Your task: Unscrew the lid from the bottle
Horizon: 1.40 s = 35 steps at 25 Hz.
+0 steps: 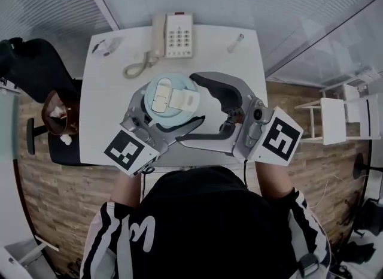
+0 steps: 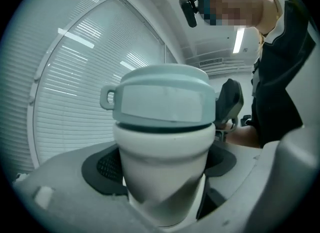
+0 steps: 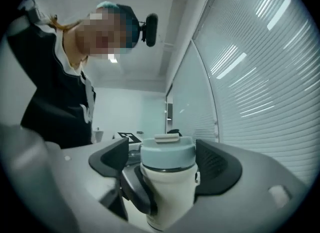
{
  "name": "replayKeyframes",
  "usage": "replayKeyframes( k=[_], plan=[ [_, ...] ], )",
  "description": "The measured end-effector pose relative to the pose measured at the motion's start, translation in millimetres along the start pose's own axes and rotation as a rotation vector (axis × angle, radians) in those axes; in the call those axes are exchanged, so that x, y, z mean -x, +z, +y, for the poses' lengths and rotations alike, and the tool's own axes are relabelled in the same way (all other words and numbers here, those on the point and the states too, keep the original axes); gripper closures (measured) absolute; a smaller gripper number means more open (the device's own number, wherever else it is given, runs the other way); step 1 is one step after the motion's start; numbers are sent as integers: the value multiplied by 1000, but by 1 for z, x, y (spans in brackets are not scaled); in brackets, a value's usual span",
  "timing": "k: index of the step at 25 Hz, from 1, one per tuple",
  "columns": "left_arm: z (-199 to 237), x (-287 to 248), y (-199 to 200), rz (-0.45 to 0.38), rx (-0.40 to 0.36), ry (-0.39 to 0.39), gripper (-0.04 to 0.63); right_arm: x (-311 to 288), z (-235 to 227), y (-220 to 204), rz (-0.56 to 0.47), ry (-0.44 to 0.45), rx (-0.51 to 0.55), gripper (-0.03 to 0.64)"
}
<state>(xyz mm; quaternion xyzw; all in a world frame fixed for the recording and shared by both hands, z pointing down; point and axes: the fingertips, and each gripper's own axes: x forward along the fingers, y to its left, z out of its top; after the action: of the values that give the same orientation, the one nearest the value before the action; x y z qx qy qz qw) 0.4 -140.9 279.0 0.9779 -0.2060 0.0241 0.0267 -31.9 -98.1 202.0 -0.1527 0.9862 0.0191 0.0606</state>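
In the head view, the bottle's pale blue lid (image 1: 170,97) is seen from above over the white table (image 1: 105,101). My left gripper (image 1: 161,122) comes in from the lower left and is shut on the bottle's white body (image 2: 162,172), just below the lid (image 2: 162,97). From the right, my right gripper (image 1: 197,109) stands open, its jaws spread wide around the lid. In the right gripper view the lid (image 3: 167,156) sits between the dark pads (image 3: 112,159). A gap shows on its left side, and the right pad is very close.
A white desk telephone (image 1: 173,34) with its handset lies at the table's far edge. A small pen-like object (image 1: 235,43) is at the far right and a crumpled wrapper (image 1: 105,47) at the far left. A dark chair (image 1: 36,62) stands left and a white stool (image 1: 335,119) right.
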Motion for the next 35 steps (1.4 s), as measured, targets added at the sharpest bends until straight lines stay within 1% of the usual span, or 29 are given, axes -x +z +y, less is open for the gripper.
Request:
replayKeyframes(
  k=[2,4,6,8,9,11,13,14,15,17,22,26,30,35],
  plan=[
    [5,0,-2,1,9,49,160,-7,-5,-6,27,-101,13,212],
    [7,0,-5,13,6,84,160,-12,-8,-9,25,-196,18,218],
    [10,2,-9,26,-20,116,160,-16,-11,-12,23,-276,20,218],
    [15,4,-14,38,-48,145,160,-22,-14,-15,30,-335,31,216],
    [16,5,-16,47,-51,153,160,-26,-15,-17,36,-358,43,215],
    [17,6,-22,67,-33,146,160,-31,-17,-23,55,-388,69,209],
    [16,6,-27,79,-13,119,160,-34,-17,-29,78,-390,68,204],
    [14,7,-29,83,-6,99,160,-35,-17,-32,88,-377,52,198],
    [12,8,-32,85,-2,74,160,-35,-15,-35,98,-350,33,196],
    [5,13,-35,80,-4,-3,160,-36,-8,-38,110,-263,-2,195],
    [-31,23,-30,71,-42,-245,160,-27,18,-32,94,-12,-73,195],
    [-57,29,-32,95,-60,-406,160,-19,38,-28,100,177,-84,195],
    [-74,33,-32,94,-72,-509,160,-11,51,-27,102,328,-84,195],
    [-101,31,-27,107,-90,-630,160,10,65,-16,44,519,-109,195]
  ],
)
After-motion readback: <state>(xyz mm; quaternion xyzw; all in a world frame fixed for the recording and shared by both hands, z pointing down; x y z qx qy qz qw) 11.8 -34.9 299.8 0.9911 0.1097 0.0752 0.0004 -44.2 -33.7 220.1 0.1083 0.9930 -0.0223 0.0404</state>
